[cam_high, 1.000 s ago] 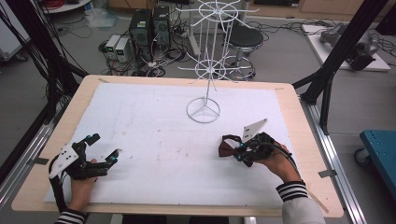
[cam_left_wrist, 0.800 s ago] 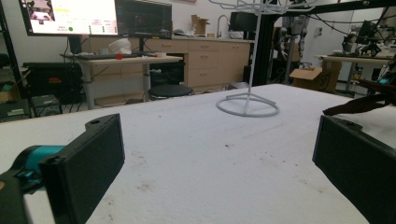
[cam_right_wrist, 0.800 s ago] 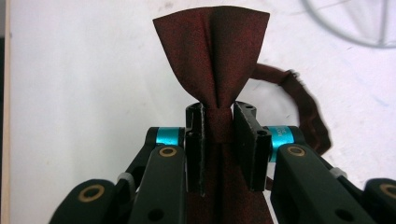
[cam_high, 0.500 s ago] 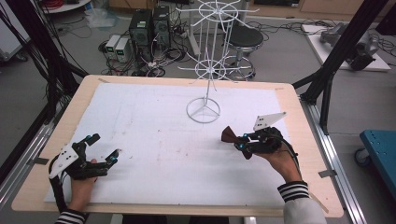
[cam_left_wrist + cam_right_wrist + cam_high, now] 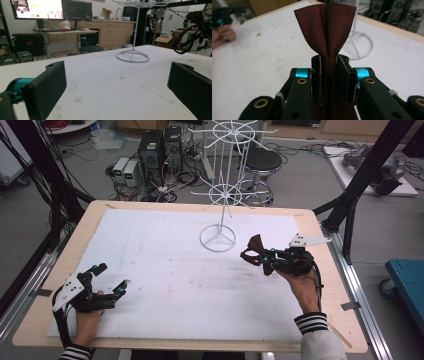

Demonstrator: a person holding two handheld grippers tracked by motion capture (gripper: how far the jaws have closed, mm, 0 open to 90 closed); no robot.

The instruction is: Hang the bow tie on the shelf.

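A dark red bow tie (image 5: pixel 256 253) hangs above the white table cover, right of the white wire rack's ring base (image 5: pixel 217 238). My right gripper (image 5: pixel 266 258) is shut on the tie's middle knot; in the right gripper view the tie (image 5: pixel 326 30) fans up from between the two jaws, and my right gripper (image 5: pixel 329 75) pinches it. My left gripper (image 5: pixel 110 279) rests open at the table's front left, nothing between its jaws. In the left gripper view the rack base (image 5: pixel 132 57) stands ahead, and the tie (image 5: pixel 191 32) hangs at the far right.
The wire rack's pole and spoked tiers (image 5: pixel 227 170) rise at the back middle of the table (image 5: pixel 165 270). Black frame posts (image 5: pixel 360 185) flank the table. Computers, cables and a stool (image 5: pixel 262 162) are on the floor behind.
My right gripper has lifted the bow tie and carried it up and toward the back right, nearer the rack base. The left gripper has stayed put.
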